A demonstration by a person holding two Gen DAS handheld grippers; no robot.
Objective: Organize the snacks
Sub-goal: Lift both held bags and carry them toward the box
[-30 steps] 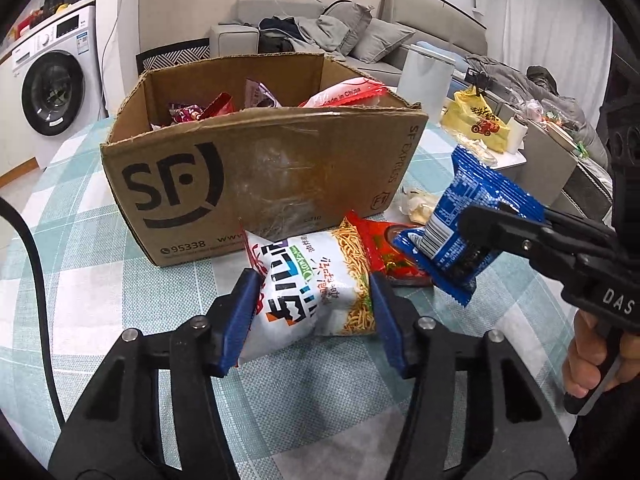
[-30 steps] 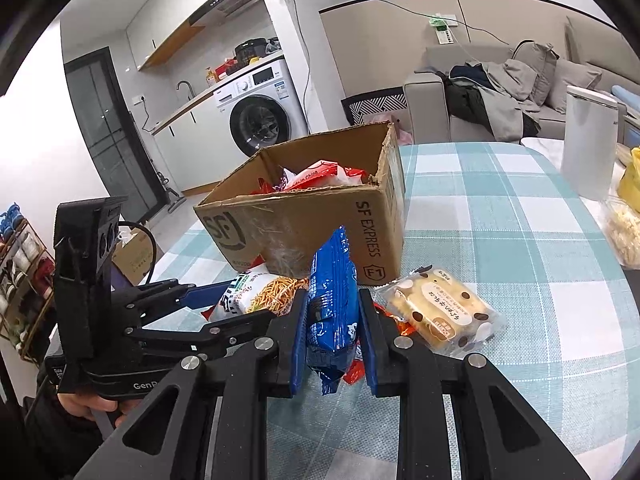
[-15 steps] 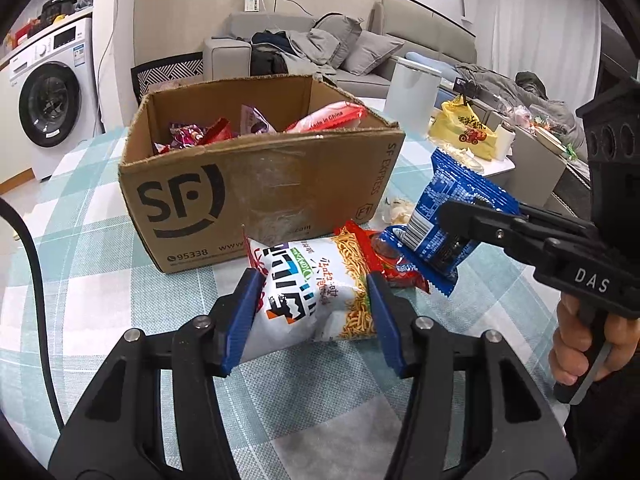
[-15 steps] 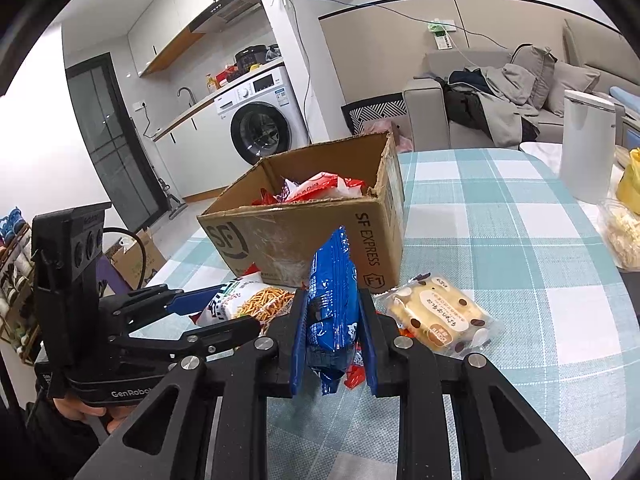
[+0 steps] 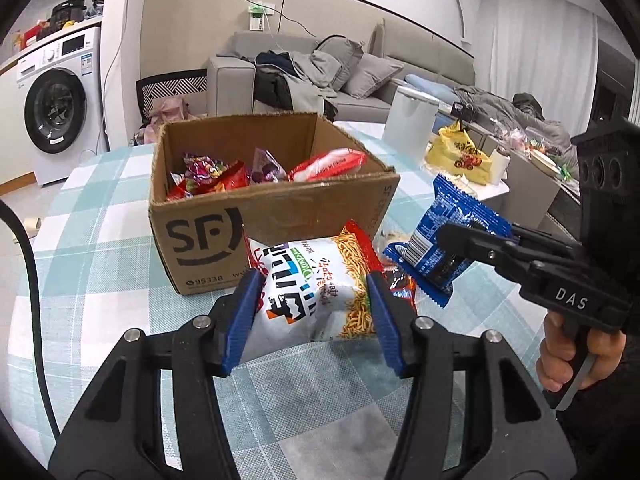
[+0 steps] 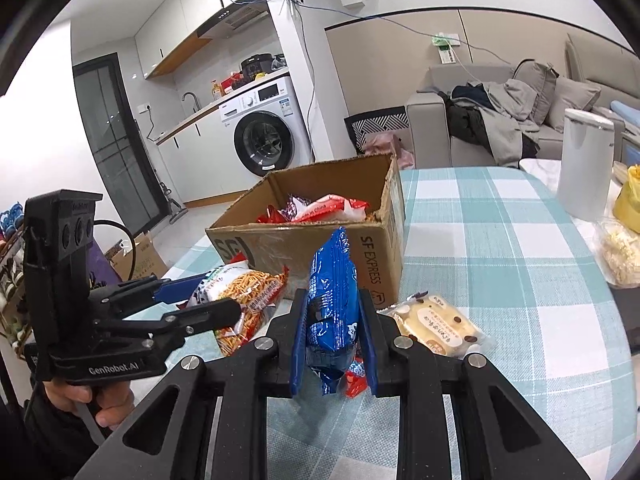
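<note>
Blue pads of the left hand-held gripper [image 5: 312, 316] were clamped on a white noodle-snack packet [image 5: 316, 284], lifted clear of the checked worktop [image 5: 96, 264]. Beside it, the right hand-held gripper [image 6: 334, 340] gripped a blue packet [image 6: 332, 296] edge-on between its pads, also held off the worktop. Under and just beyond the blue packet a red wrapper [image 6: 356, 380] lay on the cloth, and a clear pack of small cakes [image 6: 436, 326] lay just to its right. Behind both packets stood an open cardboard box [image 5: 276, 216], with red and purple snack packets [image 5: 260, 168] lying inside. Further back on the worktop stood a white cylindrical container [image 6: 584, 160]; a washing machine [image 6: 260, 128] and a grey sofa [image 5: 312, 76] stood beyond.
</note>
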